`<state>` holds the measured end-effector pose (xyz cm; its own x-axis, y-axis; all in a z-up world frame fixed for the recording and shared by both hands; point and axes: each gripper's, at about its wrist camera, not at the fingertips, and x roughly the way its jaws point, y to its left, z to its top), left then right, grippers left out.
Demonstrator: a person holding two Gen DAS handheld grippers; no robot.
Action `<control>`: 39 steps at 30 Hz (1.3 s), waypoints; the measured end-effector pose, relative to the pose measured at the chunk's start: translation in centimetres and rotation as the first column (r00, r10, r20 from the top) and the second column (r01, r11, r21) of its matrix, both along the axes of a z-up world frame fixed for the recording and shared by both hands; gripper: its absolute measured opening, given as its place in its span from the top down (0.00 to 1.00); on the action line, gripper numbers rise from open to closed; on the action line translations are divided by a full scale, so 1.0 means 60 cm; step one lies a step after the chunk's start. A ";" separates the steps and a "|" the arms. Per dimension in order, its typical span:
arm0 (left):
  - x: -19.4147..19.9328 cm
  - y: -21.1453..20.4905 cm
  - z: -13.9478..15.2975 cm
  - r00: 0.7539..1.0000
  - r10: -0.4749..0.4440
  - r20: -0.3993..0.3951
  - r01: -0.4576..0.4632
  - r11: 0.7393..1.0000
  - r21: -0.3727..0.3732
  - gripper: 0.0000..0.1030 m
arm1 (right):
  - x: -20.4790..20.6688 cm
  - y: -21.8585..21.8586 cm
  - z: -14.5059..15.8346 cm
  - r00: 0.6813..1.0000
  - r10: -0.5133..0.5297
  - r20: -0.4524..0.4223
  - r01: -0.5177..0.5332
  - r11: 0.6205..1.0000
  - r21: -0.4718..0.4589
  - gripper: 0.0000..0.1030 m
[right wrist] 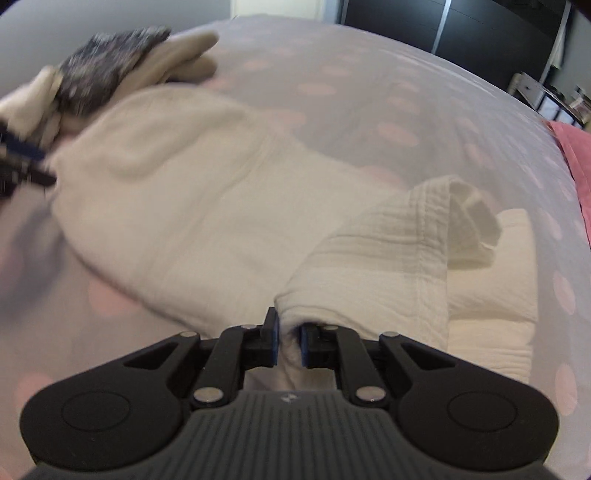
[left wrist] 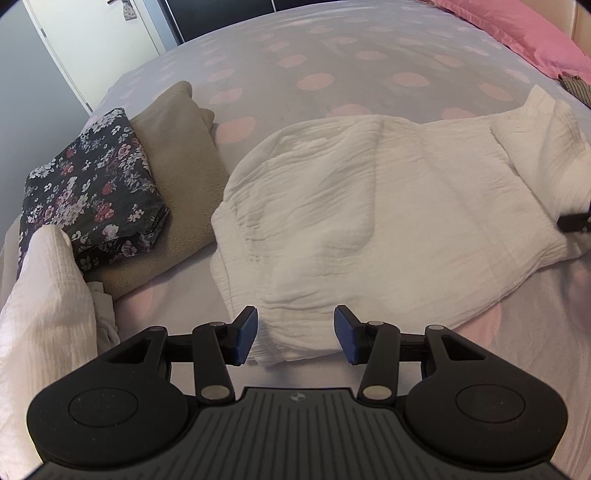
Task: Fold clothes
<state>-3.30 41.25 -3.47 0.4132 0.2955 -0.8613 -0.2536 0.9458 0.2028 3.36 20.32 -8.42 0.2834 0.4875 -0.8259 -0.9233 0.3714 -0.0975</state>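
Observation:
A crinkled white garment (left wrist: 369,206) lies spread across the bed. My left gripper (left wrist: 295,334) stands open at its near hem, one blue pad on each side of the bunched edge, not clamped. In the right wrist view the same white garment (right wrist: 207,206) stretches away to the left, blurred. My right gripper (right wrist: 289,341) is shut on a pinched fold of its cloth, and a lifted fold with a stitched hem (right wrist: 421,251) rises just right of the fingers. The left gripper (right wrist: 22,162) shows blurred at the far left edge there.
A folded dark floral garment (left wrist: 92,188) lies on a folded tan one (left wrist: 184,177) at the left. Another white cloth (left wrist: 44,302) hangs at the near left. The bedspread (left wrist: 332,66) is pale with pink dots; a pink pillow (left wrist: 524,33) sits far right.

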 end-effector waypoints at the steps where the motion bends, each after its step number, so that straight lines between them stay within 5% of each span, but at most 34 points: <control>1: 0.001 -0.004 0.000 1.000 -0.008 0.001 0.008 1.000 -0.001 0.57 | -0.001 -0.002 -0.005 1.000 0.010 -0.003 -0.010 1.000 -0.002 0.81; 5: 0.009 -0.021 0.004 0.999 -0.042 0.007 0.042 0.999 -0.004 0.57 | -0.005 -0.017 0.003 0.998 0.036 -0.056 -0.035 0.999 0.013 0.56; 11: 0.011 -0.033 0.005 0.997 -0.072 0.010 0.072 0.997 -0.013 0.57 | 0.036 -0.060 0.049 0.996 -0.060 -0.058 0.062 0.997 0.038 0.49; 16: 0.005 -0.028 0.004 0.998 -0.055 0.011 0.055 0.998 -0.017 0.57 | 0.074 -0.098 0.089 0.987 -0.149 -0.057 0.152 0.987 0.059 0.59; 18: 0.003 -0.026 0.004 0.999 -0.049 0.010 0.049 0.999 -0.017 0.57 | 0.089 -0.113 0.105 0.981 -0.184 -0.057 0.188 0.980 0.068 0.74; 25: -0.005 -0.023 -0.001 0.998 -0.055 -0.004 0.055 0.998 -0.009 0.57 | 0.182 -0.107 0.063 0.937 -0.341 -0.077 0.347 0.935 0.078 0.79; 30: -0.010 -0.008 -0.012 0.999 -0.026 -0.031 0.026 1.000 0.001 0.57 | 0.182 -0.052 0.029 0.947 -0.318 -0.052 0.321 0.946 0.050 0.78; 39: -0.018 0.013 -0.019 0.999 0.012 -0.043 -0.012 1.000 0.002 0.57 | 0.136 0.058 0.008 0.954 -0.207 -0.217 0.230 0.969 0.086 0.77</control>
<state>-4.36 42.01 -4.61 0.3724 0.3021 -0.8775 -0.2564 0.9422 0.2156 11.50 23.83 -7.91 0.2231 0.5229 -0.8227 -0.8143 0.5639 0.1376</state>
